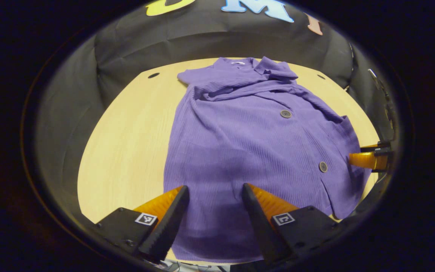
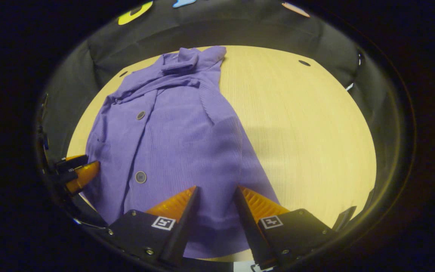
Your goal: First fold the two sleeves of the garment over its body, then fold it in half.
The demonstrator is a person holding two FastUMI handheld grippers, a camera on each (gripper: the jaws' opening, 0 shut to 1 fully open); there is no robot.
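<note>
Black cloth walls close round a pale wooden table point(image 1: 127, 143) on every side that shows. Bare wood lies open to the garment's left in the left gripper view and in a broad stretch to its right in the right gripper view, where a small dark hole point(image 2: 304, 62) sits near the far edge.

On the table lies the purple ribbed garment point(image 1: 247, 143), spread flat, collar point(image 1: 274, 68) toward the far wall and hem toward the grippers. Both sleeves are folded across the upper body, just below the collar. Two dark buttons point(image 1: 286, 113) show down the front.

Both grippers are near the hem. Left gripper point(image 1: 215, 190): jaws apart, over the cloth, gripping nothing. Right gripper point(image 2: 215, 192): jaws apart, likewise over the hem, with cloth showing between its fingers.
</note>
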